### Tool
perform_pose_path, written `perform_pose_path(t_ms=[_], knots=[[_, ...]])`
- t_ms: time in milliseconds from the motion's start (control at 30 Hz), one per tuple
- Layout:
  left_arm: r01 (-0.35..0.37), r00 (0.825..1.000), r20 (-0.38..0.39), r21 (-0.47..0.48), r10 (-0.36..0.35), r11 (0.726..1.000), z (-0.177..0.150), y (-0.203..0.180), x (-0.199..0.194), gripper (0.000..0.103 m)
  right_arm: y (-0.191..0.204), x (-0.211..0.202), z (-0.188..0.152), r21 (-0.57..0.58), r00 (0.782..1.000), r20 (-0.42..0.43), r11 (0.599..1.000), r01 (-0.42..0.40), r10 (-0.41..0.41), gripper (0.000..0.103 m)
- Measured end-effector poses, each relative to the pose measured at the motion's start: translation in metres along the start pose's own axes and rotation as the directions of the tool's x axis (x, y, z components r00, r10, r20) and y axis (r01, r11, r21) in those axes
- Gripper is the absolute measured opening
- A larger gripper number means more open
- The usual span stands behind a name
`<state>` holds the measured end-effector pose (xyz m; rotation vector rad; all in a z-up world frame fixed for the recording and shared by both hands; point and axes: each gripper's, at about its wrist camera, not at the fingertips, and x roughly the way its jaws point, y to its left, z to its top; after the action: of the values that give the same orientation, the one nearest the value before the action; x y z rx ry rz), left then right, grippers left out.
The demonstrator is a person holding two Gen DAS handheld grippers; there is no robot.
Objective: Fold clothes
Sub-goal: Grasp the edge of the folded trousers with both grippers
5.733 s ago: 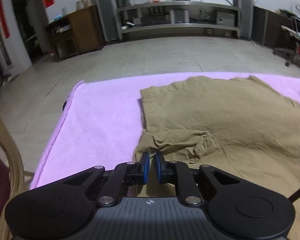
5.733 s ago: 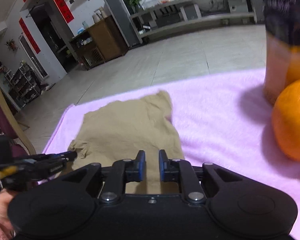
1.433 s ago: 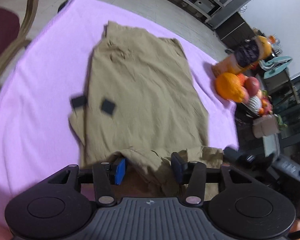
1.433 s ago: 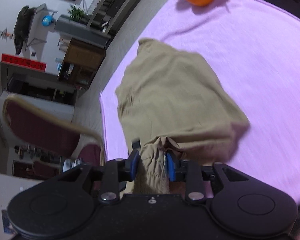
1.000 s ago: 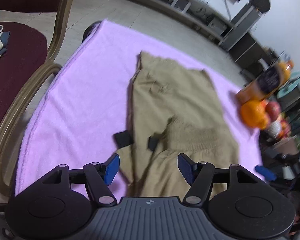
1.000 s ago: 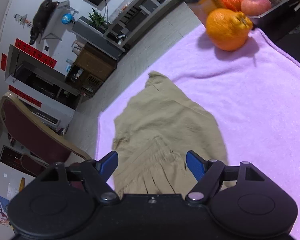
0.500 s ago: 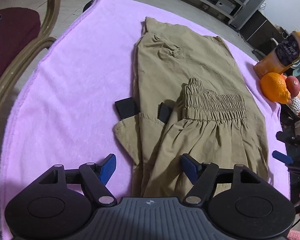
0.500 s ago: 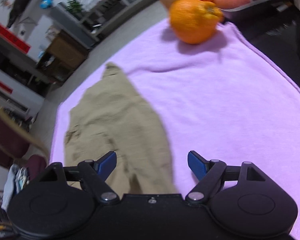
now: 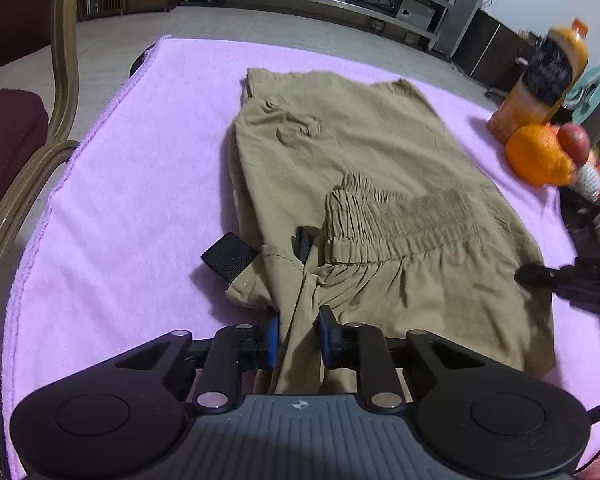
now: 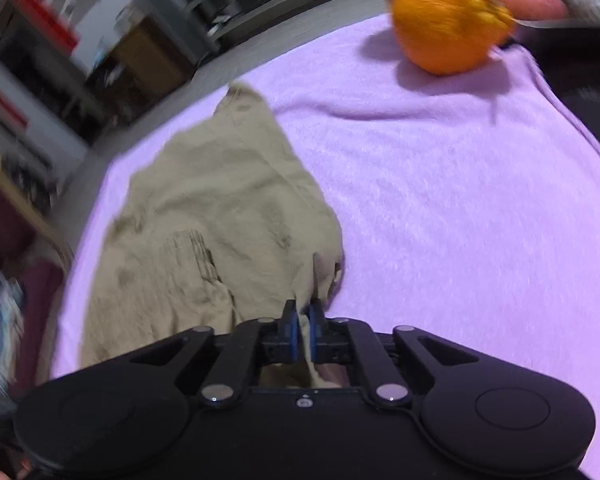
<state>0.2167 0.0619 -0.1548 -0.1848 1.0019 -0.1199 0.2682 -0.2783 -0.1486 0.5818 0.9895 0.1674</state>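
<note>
Khaki trousers (image 9: pixel 360 168) lie on a pink towel (image 9: pixel 140 200), the elastic waistband (image 9: pixel 400 216) folded over onto the legs. My left gripper (image 9: pixel 299 338) is at the near left fold; its jaws are closing with a ridge of the fabric pinched between the blue pads. In the right wrist view the trousers (image 10: pixel 220 208) spread to the left, and my right gripper (image 10: pixel 304 328) is shut on their near right edge. The right gripper's tip (image 9: pixel 560 276) also shows at the garment's right side. A black strap (image 9: pixel 230 256) sticks out from under the cloth.
An orange (image 10: pixel 444 20) and other fruit sit at the towel's (image 10: pixel 460 200) far right corner, beside a juice bottle (image 9: pixel 548 76). A wooden chair with a dark red seat (image 9: pixel 28 152) stands close on the left. Shelves and cabinets line the far wall.
Both grippers dropped the waistband onto the legs, came down to the near fold and closed from wide open onto the fabric.
</note>
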Motion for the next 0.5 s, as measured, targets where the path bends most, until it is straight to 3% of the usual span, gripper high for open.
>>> perform_pose_path(t_ms=[67, 167, 200, 300, 333, 367, 400, 433, 500], knots=[[-0.023, 0.999, -0.026, -0.009, 0.022, 1.000, 0.002, 0.005, 0.003, 0.020, 0.003, -0.015, -0.005, 0.003, 1.000, 0.012, 1.000, -0.006, 0.006, 0.003], [-0.075, 0.996, -0.036, 0.031, 0.076, 0.997, 0.000, 0.004, 0.009, 0.033, 0.013, -0.018, -0.012, -0.093, 0.997, -0.002, 0.992, 0.080, -0.080, 0.004], [-0.094, 0.995, -0.027, 0.054, 0.096, 0.994, -0.001, 0.001, 0.008, 0.040, 0.014, -0.014, -0.013, -0.125, 0.992, -0.011, 0.985, 0.120, -0.123, 0.009], [-0.170, 0.985, 0.006, 0.082, 0.170, 0.982, -0.008, -0.002, -0.013, 0.050, 0.014, -0.031, -0.011, -0.145, 0.992, 0.040, 0.982, 0.123, -0.119, 0.029], [-0.196, 0.981, 0.034, 0.089, 0.193, 0.977, -0.012, -0.006, -0.023, 0.048, 0.014, -0.038, -0.010, -0.150, 0.992, 0.060, 0.981, 0.120, -0.112, 0.033], [-0.204, 0.978, 0.074, 0.099, 0.197, 0.974, -0.015, -0.009, -0.033, 0.042, 0.014, -0.045, -0.010, -0.154, 0.991, 0.080, 0.981, 0.116, -0.105, 0.042], [-0.180, 0.980, 0.109, 0.114, 0.168, 0.977, -0.018, -0.012, -0.042, 0.033, 0.014, -0.053, -0.009, -0.158, 0.990, 0.100, 0.981, 0.113, -0.098, 0.044], [-0.137, 0.985, 0.125, 0.130, 0.121, 0.982, -0.020, -0.015, -0.047, 0.030, 0.015, -0.057, -0.010, -0.170, 0.992, 0.106, 0.982, 0.079, -0.062, 0.044], [-0.011, 0.997, 0.081, 0.148, -0.001, 0.989, -0.022, -0.020, -0.044, 0.020, 0.016, -0.059, -0.012, -0.185, 0.997, 0.069, 0.982, -0.033, 0.047, 0.036]])
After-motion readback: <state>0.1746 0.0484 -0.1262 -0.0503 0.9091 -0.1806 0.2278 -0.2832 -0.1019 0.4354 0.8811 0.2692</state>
